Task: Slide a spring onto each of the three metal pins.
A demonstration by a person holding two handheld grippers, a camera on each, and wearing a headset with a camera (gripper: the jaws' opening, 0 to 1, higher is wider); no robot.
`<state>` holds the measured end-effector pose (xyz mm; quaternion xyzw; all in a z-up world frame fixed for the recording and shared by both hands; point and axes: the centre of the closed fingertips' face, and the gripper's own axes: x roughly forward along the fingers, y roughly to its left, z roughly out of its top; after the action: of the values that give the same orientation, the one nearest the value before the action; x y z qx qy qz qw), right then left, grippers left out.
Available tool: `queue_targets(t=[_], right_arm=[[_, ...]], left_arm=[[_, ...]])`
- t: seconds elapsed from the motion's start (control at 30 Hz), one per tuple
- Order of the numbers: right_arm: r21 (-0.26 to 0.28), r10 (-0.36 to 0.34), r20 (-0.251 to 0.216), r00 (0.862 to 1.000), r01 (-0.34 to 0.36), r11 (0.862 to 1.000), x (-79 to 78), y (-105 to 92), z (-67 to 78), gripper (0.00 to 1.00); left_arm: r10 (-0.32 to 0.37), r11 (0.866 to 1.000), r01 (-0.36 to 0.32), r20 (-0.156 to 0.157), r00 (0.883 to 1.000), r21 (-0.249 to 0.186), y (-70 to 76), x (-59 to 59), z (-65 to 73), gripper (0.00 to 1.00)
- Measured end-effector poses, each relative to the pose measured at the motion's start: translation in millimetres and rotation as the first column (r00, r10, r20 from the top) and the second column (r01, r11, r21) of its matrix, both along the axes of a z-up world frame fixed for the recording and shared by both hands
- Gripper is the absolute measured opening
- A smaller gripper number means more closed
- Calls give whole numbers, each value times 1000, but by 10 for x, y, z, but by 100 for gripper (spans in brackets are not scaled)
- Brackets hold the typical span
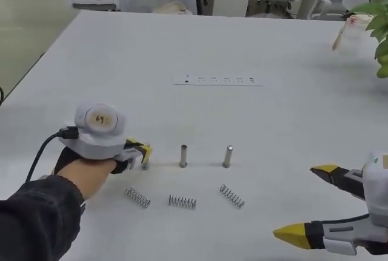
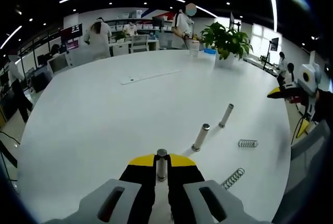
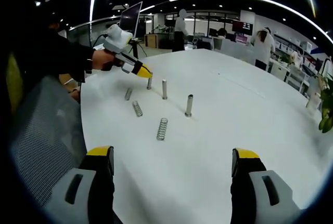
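Now: yellow-tipped left gripper (image 1: 144, 152) closed on the leftmost upright grey metal pin (image 1: 145, 164), coiled wire springs (image 1: 182, 201) loose.
Head view: three pins stand in a row on the white table (image 1: 242, 43), with three springs lying flat just in front of them; the right gripper (image 1: 308, 201) hovers well apart at lower right, jaws wide. Left gripper view: the two jaws press together on the leftmost pin (image 2: 162, 160), the other two pins beyond. Right gripper view: its jaws stand wide apart; the springs (image 3: 162, 129) lie beside the pins (image 3: 189, 105).
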<state>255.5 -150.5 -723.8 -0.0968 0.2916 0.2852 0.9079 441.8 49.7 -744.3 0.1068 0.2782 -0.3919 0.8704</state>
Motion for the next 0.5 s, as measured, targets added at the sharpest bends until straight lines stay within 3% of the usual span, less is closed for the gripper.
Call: queue_targets(t=[0.5], right_arm=[[-4, 13, 0, 1000, -13, 1000, 4, 28, -4, 93]], left_arm=[[18, 1000, -18, -8, 1000, 1, 37, 5, 0, 0]])
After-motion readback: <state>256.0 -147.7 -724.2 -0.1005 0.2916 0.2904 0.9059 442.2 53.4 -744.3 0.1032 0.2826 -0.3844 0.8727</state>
